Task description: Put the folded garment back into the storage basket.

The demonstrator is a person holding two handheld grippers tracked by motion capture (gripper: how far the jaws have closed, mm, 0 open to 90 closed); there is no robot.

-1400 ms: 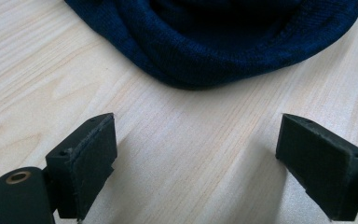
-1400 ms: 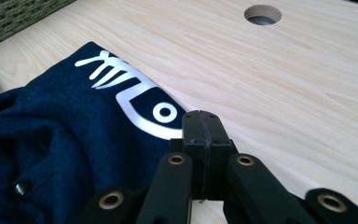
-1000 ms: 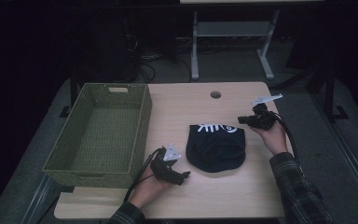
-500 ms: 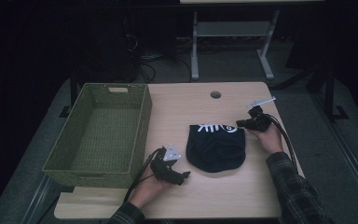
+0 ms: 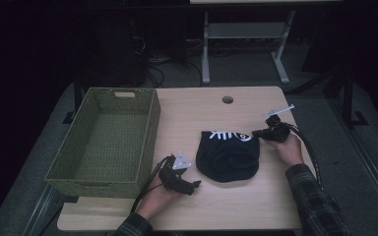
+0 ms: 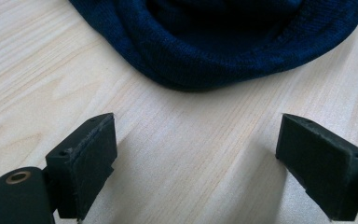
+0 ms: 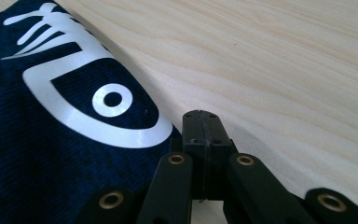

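The dark blue garment [image 5: 228,157] lies bunched on the wooden bench [image 5: 211,211], between the two grippers. The right gripper [image 5: 257,133] sits at the garment's upper right corner, beside the white fish-skeleton print [image 7: 81,88]; in the right gripper view its jaws are pressed fully together, their tips at the very edge of the cloth, and whether a fold is pinched between them cannot be told. From this gripper the cloth spreads away to its left, while bare bench runs ahead and to its right. The left gripper [image 5: 193,185] rests low on the bench near the garment's lower left edge, not touching it; in the left gripper view its jaws stand spread wide with nothing but bare wood between them, and the rounded, rolled hem of the garment [image 6: 214,51] lies just ahead of the tips. A green woven basket [image 5: 103,142] stands on the far side of the left gripper from the garment, well apart from the right gripper. A plaid sleeve [image 5: 317,204] trails behind the right hand [image 5: 288,147].
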